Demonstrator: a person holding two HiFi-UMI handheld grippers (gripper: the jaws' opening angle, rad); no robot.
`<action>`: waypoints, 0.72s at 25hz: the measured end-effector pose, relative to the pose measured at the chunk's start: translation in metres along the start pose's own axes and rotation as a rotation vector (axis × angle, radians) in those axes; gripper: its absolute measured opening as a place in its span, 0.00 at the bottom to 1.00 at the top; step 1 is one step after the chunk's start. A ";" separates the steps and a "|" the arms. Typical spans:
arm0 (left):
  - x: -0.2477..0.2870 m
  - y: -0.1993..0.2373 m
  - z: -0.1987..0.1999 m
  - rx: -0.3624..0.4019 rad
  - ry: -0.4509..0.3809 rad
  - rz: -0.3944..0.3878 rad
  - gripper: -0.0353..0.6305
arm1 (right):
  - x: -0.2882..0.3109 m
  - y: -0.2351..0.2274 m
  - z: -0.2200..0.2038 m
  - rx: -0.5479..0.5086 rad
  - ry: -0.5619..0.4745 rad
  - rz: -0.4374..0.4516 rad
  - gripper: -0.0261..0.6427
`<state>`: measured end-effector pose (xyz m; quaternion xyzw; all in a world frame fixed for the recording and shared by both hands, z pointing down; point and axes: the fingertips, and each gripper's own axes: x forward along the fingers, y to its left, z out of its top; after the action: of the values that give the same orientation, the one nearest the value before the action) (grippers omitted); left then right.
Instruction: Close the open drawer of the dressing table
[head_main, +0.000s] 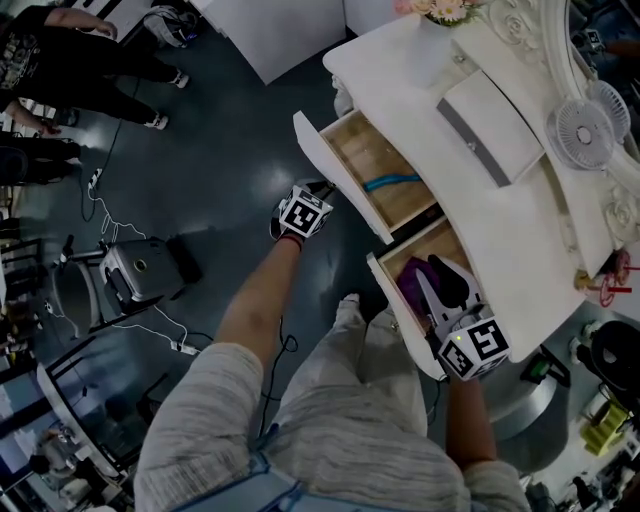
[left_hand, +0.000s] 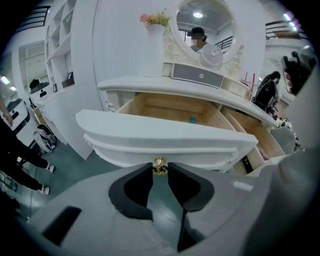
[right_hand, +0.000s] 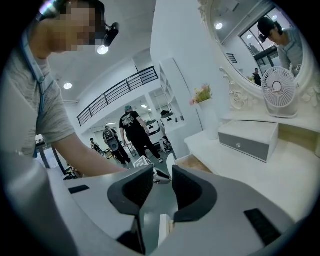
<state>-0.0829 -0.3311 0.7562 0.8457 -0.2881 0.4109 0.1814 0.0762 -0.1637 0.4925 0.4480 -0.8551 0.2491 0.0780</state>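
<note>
Left tongs (left_hand: 160, 168) closed onto small gold knob (left_hand: 159, 165), knob nipped between the two dark tips. Knob set at mid-width on lower moulded edge of white drawer front (left_hand: 165, 134). Drawer (head_main: 372, 160) itself standing well out from the dressing table (head_main: 400, 60): pale wood interior exposed, small blue item (head_main: 392, 181) lying inside. Bare forearm (head_main: 255, 300) behind left tongs, reaching from a grey sleeve (head_main: 200, 420). Right tongs (right_hand: 162, 176) part open, clear gap between tips, nothing gripped. Seen in the head view over a second open drawer (head_main: 432, 247), just beside the first on the person's right, with something purple (head_main: 410, 288) inside; contact with that drawer not resolvable. Above both drawers, white surface (head_main: 530, 250), curved along its front edge. On surface: white box (head_main: 490, 120) with grey front and small knob, then a small round fan (head_main: 585, 128) just beyond it. Tall white vase (left_hand: 155, 50) with pink flowers left of the mirror (left_hand: 205, 22). Mirror oval, in carved white frame, upright at the back. Farther out, dark glossy floor (head_main: 220, 150) with trailing cables (head_main: 100, 205), and several people (head_main: 60, 60) in dark clothes standing well apart from the dressing table.
</note>
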 end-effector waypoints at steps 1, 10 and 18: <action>0.003 -0.001 0.003 0.003 0.001 -0.002 0.21 | -0.001 -0.003 0.001 0.001 -0.001 -0.004 0.16; 0.024 -0.007 0.034 0.027 -0.012 -0.018 0.21 | -0.010 -0.024 0.004 0.019 -0.012 -0.039 0.16; 0.042 -0.013 0.055 0.045 -0.009 -0.027 0.20 | -0.015 -0.038 0.005 0.032 -0.022 -0.058 0.16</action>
<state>-0.0216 -0.3652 0.7559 0.8552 -0.2680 0.4111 0.1667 0.1162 -0.1731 0.4962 0.4765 -0.8384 0.2555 0.0685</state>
